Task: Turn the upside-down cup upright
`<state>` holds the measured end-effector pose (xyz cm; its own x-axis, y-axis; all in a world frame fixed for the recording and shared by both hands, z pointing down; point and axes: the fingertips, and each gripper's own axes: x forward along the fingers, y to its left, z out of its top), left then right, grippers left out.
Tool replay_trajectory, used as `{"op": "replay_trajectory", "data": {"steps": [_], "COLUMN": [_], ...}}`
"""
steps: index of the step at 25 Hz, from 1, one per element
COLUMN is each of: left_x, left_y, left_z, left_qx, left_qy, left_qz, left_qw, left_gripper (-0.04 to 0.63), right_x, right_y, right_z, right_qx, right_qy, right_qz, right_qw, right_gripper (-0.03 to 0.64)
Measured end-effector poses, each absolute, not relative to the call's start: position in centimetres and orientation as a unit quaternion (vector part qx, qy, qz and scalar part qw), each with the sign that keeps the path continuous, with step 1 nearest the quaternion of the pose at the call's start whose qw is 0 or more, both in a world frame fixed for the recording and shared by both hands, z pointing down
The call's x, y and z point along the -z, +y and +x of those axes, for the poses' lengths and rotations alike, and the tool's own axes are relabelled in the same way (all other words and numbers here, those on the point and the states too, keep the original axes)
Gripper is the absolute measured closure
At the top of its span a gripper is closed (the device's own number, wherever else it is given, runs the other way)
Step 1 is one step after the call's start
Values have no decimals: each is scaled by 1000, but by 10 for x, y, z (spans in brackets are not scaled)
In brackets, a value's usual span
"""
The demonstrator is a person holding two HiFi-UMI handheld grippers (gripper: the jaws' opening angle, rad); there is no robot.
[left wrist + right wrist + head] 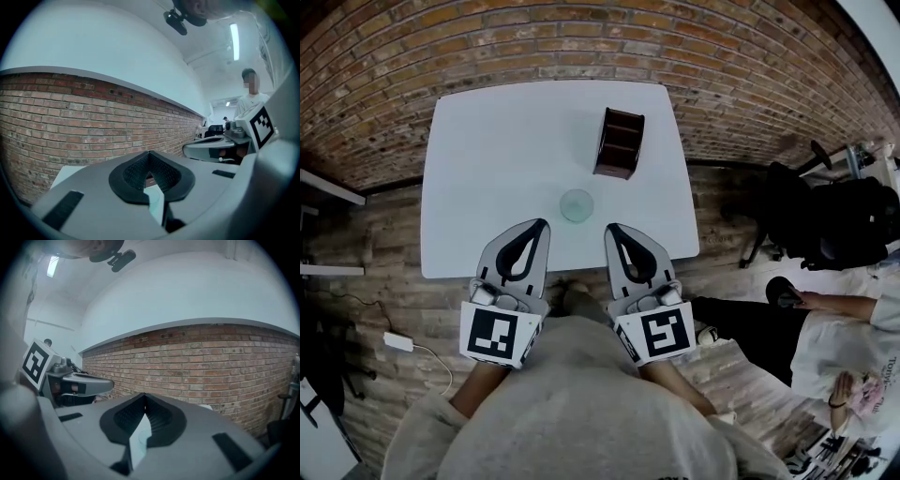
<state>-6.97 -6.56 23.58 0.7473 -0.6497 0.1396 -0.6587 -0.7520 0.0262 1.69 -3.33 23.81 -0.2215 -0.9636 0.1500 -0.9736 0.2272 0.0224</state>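
A pale green see-through cup [577,204] stands on the white table [487,169], a little in from its near edge. From above I cannot tell which way up it is. My left gripper [542,224] is shut and empty, its tip over the table edge just left of and nearer than the cup. My right gripper [610,228] is shut and empty as well, just right of the cup. Both point level toward the brick wall. In the right gripper view the cup [142,437] shows faintly through the slit below the closed jaws [145,397].
A dark wooden holder [619,142] stands on the table beyond the cup. A person [825,328] sits at the right next to a black office chair [834,220]. A white power adapter [397,340] lies on the floor at the left.
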Motion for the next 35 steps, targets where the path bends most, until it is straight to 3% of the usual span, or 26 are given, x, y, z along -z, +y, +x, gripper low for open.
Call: {"op": "replay_trajectory", "data": {"steps": [23, 35], "left_x": [-286, -316], "left_y": [-73, -74], "left_z": [-49, -51], "left_qx": [-117, -142], "left_qy": [-357, -356], "left_qz": [924, 920], "left_qw": [64, 80], "left_gripper": [586, 586], "right_x": [-286, -328], "right_y": [-51, -62], "right_z": [27, 17], "right_qx": [-56, -79], "right_qy": [-819, -831], "right_qz": [562, 536], "right_qw": [103, 128], "right_gripper": [607, 482]}}
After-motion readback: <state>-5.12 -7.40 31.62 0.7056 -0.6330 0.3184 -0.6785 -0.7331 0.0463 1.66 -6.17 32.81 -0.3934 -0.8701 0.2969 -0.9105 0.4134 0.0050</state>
